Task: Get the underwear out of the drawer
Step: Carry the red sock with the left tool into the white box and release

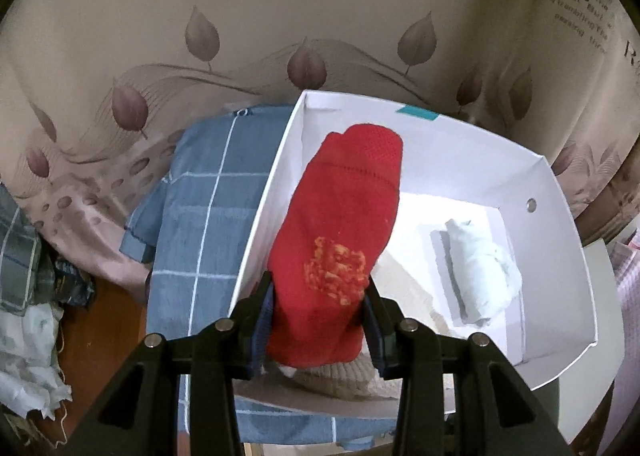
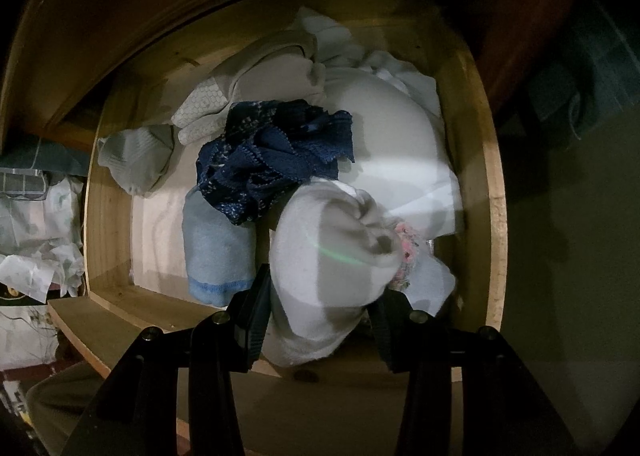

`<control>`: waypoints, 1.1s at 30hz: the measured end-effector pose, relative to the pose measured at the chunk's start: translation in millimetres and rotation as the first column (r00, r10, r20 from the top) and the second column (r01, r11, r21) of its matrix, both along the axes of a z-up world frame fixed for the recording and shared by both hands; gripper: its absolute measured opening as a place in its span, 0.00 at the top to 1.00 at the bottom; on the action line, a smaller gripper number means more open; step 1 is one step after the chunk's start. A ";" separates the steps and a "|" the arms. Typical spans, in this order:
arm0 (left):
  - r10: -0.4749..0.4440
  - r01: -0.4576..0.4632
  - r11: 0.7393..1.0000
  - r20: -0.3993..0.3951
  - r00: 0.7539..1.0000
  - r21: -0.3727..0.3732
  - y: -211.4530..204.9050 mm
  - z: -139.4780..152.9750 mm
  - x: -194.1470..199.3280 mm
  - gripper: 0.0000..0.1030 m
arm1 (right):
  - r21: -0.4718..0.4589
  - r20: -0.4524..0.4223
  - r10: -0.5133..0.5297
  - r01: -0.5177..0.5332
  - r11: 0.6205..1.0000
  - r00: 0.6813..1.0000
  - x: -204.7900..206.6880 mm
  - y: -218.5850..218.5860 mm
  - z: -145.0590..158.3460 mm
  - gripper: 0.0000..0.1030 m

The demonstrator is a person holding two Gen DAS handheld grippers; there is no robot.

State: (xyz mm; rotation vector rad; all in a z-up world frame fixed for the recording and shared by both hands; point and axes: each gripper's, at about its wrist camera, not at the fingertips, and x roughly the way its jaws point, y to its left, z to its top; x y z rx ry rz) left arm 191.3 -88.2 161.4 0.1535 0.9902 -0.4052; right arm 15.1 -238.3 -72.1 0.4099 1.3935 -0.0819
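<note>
**Both claws loaded: red roll over box, white roll over drawer**

Your left gripper (image 1: 320, 296) has its pads pressed on a red roll (image 1: 340, 232), narrow, squeezing its near end so the rest juts forward over the white box (image 1: 560, 215). Held that way, the roll hangs inside the box's left wall; that looks like a set-down in hand, not a pick. A pale roll (image 1: 480, 272) already lies in the box to the right, and a beige knit piece (image 1: 340, 380) sits under the claw.

Your right gripper (image 2: 320, 296) is clamped on a white roll (image 2: 332, 256) above the wooden drawer (image 2: 496, 215), pointing steeply down. Grip is low on the bundle, so most of it stands clear of the pads. A pink-trimmed bit (image 2: 404, 256) touches its right side; I cannot tell whether it is caught.

Room and edges:
- Box: bare floor between the red and pale rolls. The left wall is just beside the red one, so keep right of it.
- Blue checked cloth (image 1: 200, 223) lies outside that wall.
- Drawer: a navy lace piece (image 2: 272, 155) and a light blue roll (image 2: 216, 248) crowd the left; the front edge sits just under your fingers. Straight up is the free way out.
</note>
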 end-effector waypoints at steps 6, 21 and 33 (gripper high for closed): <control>0.035 -0.035 0.999 -0.006 0.999 0.019 0.8 -4.0 -10.4 0.61 | 0.000 0.000 0.001 -0.001 1.000 1.000 -0.2 -1.4 -0.3 0.59; 0.212 -0.215 0.977 -0.117 0.970 -0.010 15.5 -3.2 -33.6 0.61 | -0.013 0.009 0.008 -0.008 1.000 1.000 0.4 0.1 1.3 0.59; 0.164 -0.165 0.986 -0.012 0.986 -0.030 12.9 0.8 -38.7 0.54 | -0.033 0.031 0.012 -0.011 0.999 0.999 -0.2 -1.1 4.6 0.59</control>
